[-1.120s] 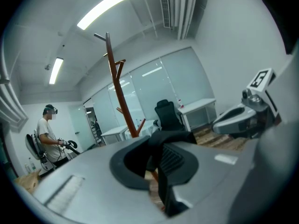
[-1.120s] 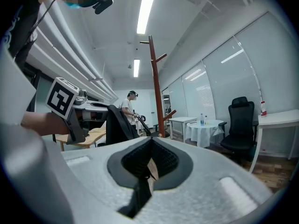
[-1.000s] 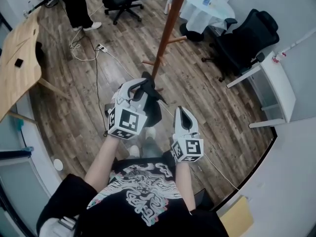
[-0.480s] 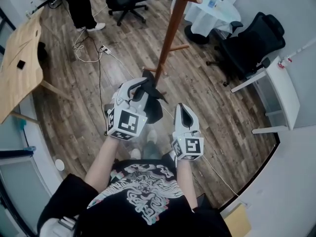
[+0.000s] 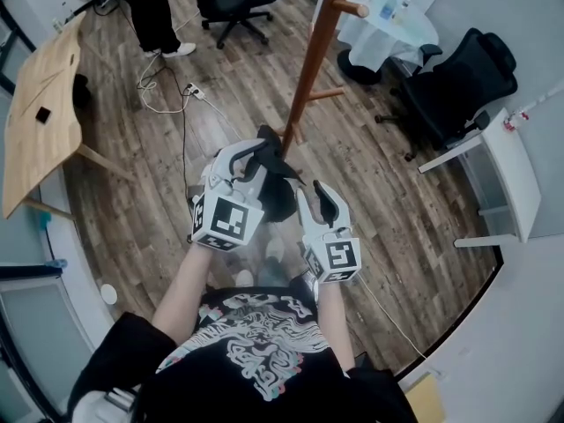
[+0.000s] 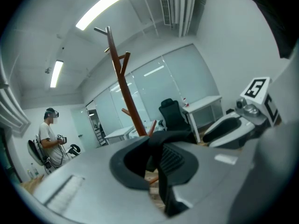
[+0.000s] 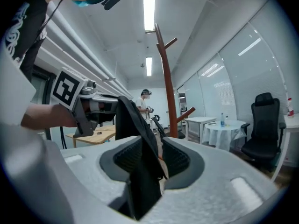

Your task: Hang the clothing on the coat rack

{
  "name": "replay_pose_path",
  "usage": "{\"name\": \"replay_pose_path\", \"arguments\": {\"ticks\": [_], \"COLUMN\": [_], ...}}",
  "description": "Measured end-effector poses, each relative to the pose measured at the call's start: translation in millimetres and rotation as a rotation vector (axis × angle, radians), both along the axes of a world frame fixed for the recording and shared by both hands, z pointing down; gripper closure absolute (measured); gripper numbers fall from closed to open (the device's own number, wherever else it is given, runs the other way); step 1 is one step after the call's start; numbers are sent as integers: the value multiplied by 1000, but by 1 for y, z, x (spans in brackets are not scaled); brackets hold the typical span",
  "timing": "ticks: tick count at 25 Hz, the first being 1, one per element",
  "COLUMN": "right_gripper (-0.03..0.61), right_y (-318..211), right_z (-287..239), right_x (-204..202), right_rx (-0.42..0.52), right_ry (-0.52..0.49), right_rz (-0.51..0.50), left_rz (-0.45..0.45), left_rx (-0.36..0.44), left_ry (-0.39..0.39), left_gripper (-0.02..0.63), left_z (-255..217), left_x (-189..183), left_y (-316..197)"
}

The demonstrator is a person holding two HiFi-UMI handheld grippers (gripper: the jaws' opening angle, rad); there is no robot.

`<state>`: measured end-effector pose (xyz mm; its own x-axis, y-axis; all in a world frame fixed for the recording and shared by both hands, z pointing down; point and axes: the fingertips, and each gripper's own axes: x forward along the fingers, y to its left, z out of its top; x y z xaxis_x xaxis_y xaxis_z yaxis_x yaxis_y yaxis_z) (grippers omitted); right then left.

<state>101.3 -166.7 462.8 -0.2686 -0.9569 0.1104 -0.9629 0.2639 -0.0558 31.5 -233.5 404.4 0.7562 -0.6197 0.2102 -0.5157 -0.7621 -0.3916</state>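
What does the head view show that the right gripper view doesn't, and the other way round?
Only the head view: the power strip and cables on the wooden floor, and the marker cube on the right gripper. Only the right gripper view: the ceiling lights and the top of the coat rack. Both: the rack's pole, the black garment, which the left gripper grips, and the white-clothed table. The right gripper's jaws have just been opening, with the garment hanging between them.
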Motion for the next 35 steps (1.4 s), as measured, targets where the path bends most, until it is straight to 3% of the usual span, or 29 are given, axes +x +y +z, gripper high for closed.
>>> {"name": "replay_pose_path", "arguments": {"ticks": [7,14,22,23,24,25,35], "right_gripper": [402,402,410,419,545,577,577], "right_y": [-14,-22,-30,-30,-30,-29,-22], "right_z": [8,11,37,36,33,30,19], "right_x": [-6,-18,-19,-19,-19,-19,-1], "right_rx": [-30,-22,-75,-66,-50,-33,-3], "right_ry": [56,90,143,161,179,192,143], "right_rz": [-39,-104,-87,-88,-92,-98,-5], "left_rz": [35,48,62,64,65,65,39], "left_rx": [-2,8,24,25,25,23,-34], "left_ry": [-4,-31,-41,-36,-27,-16,-27], "left_gripper": [597,596,597,596,597,597,597], "left_z": [0,5,10,9,7,5,27], "left_x": [16,19,9,9,9,9,-4], "left_y": [6,9,9,10,10,11,6]}}
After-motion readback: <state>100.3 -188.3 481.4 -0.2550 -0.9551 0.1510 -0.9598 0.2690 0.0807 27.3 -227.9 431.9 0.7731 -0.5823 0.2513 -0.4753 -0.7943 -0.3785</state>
